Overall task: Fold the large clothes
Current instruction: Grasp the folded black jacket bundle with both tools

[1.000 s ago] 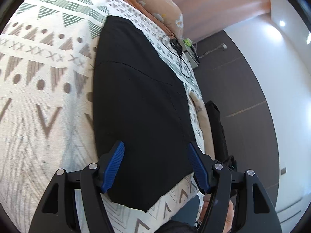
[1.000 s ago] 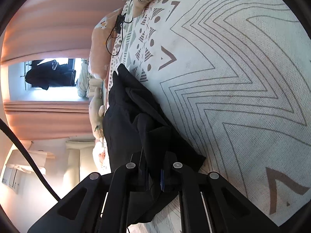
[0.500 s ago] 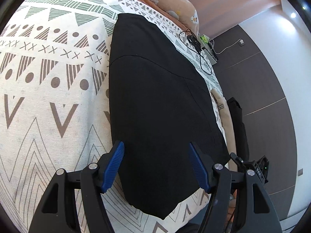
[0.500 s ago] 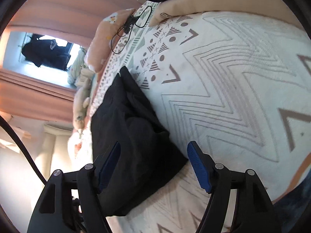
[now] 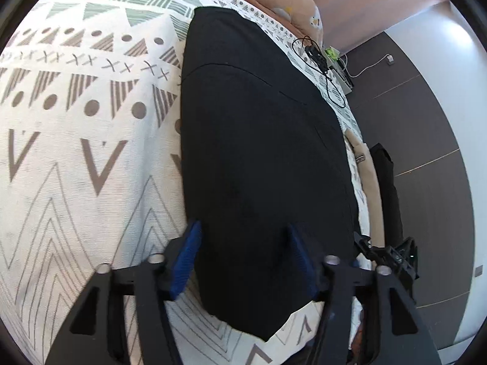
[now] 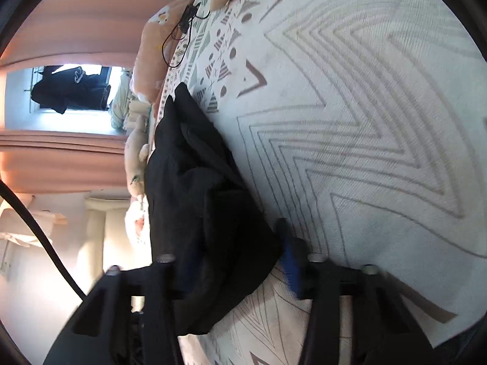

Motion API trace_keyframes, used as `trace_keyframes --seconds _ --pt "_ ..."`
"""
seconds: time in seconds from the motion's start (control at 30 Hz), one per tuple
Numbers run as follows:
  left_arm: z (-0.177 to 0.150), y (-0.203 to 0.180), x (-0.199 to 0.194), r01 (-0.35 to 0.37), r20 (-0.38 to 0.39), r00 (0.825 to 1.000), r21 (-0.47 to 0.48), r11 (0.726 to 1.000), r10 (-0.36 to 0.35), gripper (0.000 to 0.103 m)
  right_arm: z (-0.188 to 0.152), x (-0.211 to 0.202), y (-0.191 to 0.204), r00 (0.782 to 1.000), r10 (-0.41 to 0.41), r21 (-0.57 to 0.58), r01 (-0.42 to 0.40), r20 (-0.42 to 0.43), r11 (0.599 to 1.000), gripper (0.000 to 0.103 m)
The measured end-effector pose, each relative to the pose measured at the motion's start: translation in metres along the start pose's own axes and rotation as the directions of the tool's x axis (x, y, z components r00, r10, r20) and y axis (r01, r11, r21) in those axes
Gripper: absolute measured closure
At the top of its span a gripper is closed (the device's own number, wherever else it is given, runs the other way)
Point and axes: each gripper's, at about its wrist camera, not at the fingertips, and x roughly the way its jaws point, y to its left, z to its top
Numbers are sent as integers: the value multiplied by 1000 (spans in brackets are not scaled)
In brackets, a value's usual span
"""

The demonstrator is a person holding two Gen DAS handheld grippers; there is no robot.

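Note:
A large black garment (image 5: 261,140) lies flat along the patterned bedspread (image 5: 76,140), with its near corner under my left gripper (image 5: 243,252). That gripper is open, its blue pads straddling the cloth's near end without pinching it. In the right wrist view the same garment (image 6: 194,182) is bunched and creased at its near end. My right gripper (image 6: 240,252) is open around that bunched end; its right blue pad (image 6: 290,269) shows, the left pad is mostly hidden behind the cloth.
Peach pillows (image 5: 286,0) and a black cable (image 5: 322,64) lie at the head of the bed. The bed's edge, with another dark cloth (image 5: 386,188) over it, runs along the right above a dark floor (image 5: 426,140). A window and curtains (image 6: 61,149) show left.
My right gripper was shut on the garment's bunched end a second ago and has opened; it now sits around that end. My left gripper stayed open and shifted slightly along the cloth.

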Motion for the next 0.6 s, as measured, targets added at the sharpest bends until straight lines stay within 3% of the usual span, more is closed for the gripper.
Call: trace_keyframes --seconds 0.07,0.2,0.6 --pt "-3 -4 -3 -19 14 1000 27 999 18 65 -2 -4 0 999 33 10 -34 13 999 90" --pt "-11 -7 -9 -53 26 998 54 997 52 75 -12 -11 4 998 58 -7 -58 37 998 94" --pt "-53 -11 -39 -77 1 997 116 990 78 76 -31 -29 -35 991 130 5 -130 -35 991 94"
